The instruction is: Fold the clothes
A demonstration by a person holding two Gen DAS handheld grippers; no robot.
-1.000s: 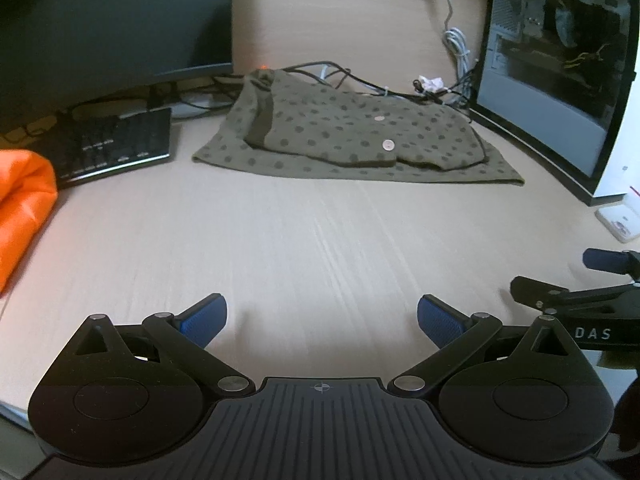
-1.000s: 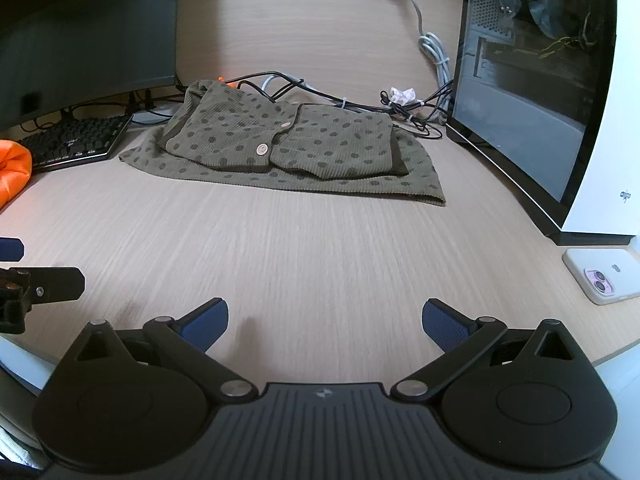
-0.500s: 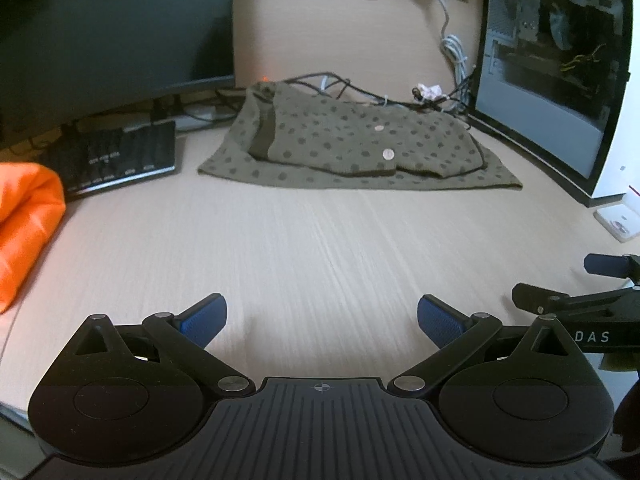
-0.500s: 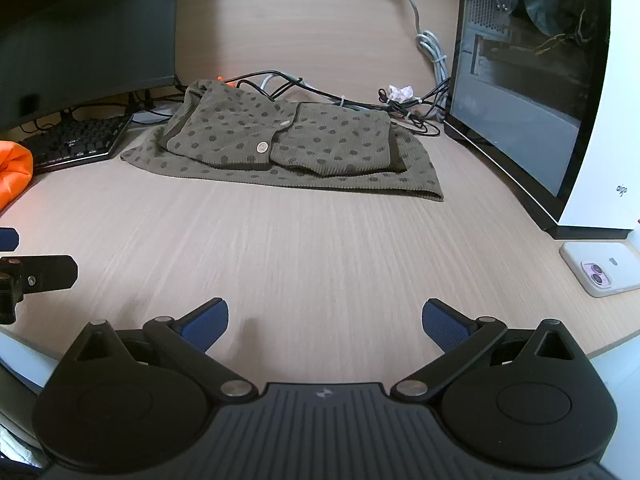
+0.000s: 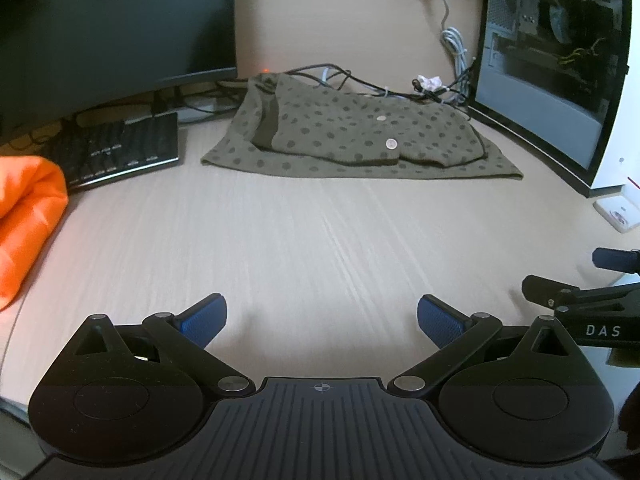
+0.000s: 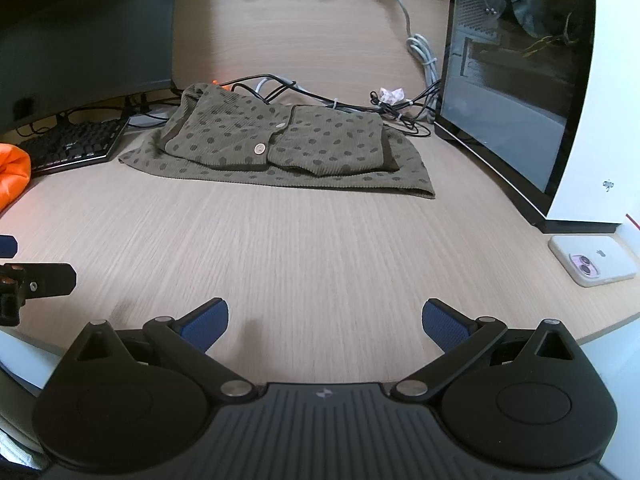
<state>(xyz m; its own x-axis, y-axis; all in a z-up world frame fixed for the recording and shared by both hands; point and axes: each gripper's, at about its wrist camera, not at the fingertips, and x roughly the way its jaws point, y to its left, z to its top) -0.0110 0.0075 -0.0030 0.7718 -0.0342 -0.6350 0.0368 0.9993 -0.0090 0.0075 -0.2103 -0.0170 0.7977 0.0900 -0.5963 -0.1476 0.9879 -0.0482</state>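
Both my tongs are spread wide and hold nothing: the left tongs point(image 5: 322, 314) and the right tongs point(image 6: 325, 316) hover low over the near edge of the desk point(image 6: 304, 240). The dotted olive cardigan point(image 6: 280, 148) lies well ahead at the back, partly folded, its long side running left to right. I judge neither hand clearly nearer; both must reach straight forward.

Soft even indoor light, faint shadows, strong fisheye bending, slight edge blur.
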